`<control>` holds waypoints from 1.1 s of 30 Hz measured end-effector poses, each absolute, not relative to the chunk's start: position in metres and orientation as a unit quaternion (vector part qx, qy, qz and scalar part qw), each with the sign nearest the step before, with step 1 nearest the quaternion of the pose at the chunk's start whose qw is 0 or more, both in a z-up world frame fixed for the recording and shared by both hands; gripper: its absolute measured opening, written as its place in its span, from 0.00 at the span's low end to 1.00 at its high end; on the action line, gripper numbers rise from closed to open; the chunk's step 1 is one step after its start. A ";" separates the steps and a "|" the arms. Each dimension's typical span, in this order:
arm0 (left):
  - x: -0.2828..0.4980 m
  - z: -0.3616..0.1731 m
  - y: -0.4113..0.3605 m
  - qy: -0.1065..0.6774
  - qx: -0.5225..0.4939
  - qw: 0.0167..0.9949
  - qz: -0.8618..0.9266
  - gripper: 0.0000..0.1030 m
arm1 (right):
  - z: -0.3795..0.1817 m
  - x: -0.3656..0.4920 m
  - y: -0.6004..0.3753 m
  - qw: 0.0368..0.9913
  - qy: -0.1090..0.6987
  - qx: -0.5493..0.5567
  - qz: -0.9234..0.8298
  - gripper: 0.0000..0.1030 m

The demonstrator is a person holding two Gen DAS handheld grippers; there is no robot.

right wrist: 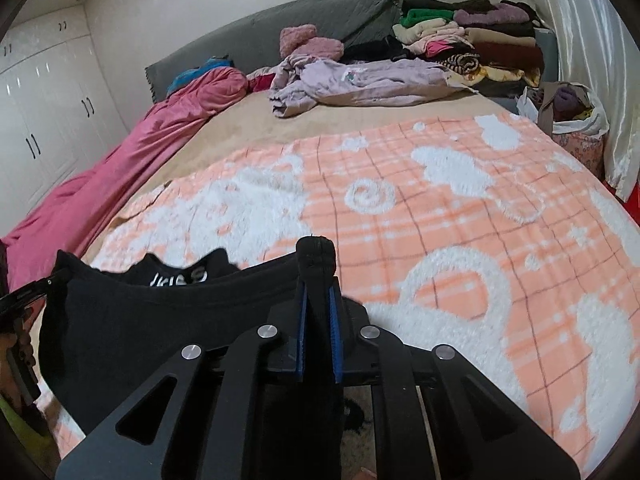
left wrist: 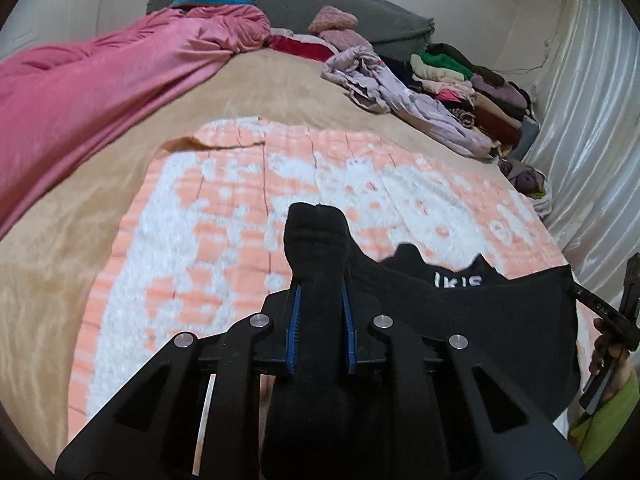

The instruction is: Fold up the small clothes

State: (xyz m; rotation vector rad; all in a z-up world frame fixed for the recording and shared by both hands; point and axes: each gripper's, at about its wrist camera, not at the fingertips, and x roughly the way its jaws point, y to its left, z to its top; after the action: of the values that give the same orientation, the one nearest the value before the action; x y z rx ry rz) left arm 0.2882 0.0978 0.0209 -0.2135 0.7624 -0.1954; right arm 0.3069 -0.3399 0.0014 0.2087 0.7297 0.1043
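A small black garment (left wrist: 500, 320) with white lettering near its neckline hangs stretched between both grippers above an orange and white plaid blanket (left wrist: 224, 216). My left gripper (left wrist: 319, 300) is shut on one bunched corner of it, which sticks up past the blue pads (left wrist: 294, 324). My right gripper (right wrist: 318, 300) is shut on the other corner of the black garment (right wrist: 160, 320). The right gripper also shows at the right edge of the left wrist view (left wrist: 612, 312). The blanket (right wrist: 460, 240) lies flat on the bed under both.
A pink quilt (left wrist: 92, 96) lies along the bed's left side. A lilac garment (right wrist: 360, 80) and a stack of folded clothes (right wrist: 472, 44) sit by the grey headboard (right wrist: 312, 20). A bag of clothes (right wrist: 568, 112) stands at the right by white curtains. White wardrobes (right wrist: 44, 92) stand at left.
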 end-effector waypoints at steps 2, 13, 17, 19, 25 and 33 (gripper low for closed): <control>0.294 0.018 0.103 0.369 -0.120 0.918 -0.082 0.08 | 0.001 0.311 -0.341 0.927 0.358 0.103 0.048 0.08; 0.325 -0.030 0.109 0.417 -0.124 0.899 -0.052 0.09 | -0.037 0.334 -0.341 0.908 0.410 0.087 0.008 0.09; 0.322 -0.030 0.109 0.416 -0.120 0.900 -0.052 0.11 | -0.043 0.336 -0.339 0.904 0.421 0.075 -0.007 0.14; 0.322 -0.030 0.109 0.417 -0.119 0.900 -0.052 0.12 | -0.044 0.336 -0.339 0.902 0.425 0.072 -0.011 0.21; 0.312 -0.022 0.109 0.416 -0.112 0.901 -0.043 0.43 | -0.036 0.325 -0.343 0.905 0.419 0.069 -0.022 0.38; 0.276 0.003 0.106 0.391 -0.099 0.914 -0.050 0.55 | -0.016 0.289 -0.343 0.916 0.394 0.076 -0.005 0.48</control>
State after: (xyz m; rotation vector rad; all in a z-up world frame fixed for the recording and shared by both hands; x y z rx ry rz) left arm 0.2765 0.1059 0.0025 -0.2039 0.8062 -0.1029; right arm 0.2887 -0.3428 -0.0162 0.1562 0.8117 -0.0110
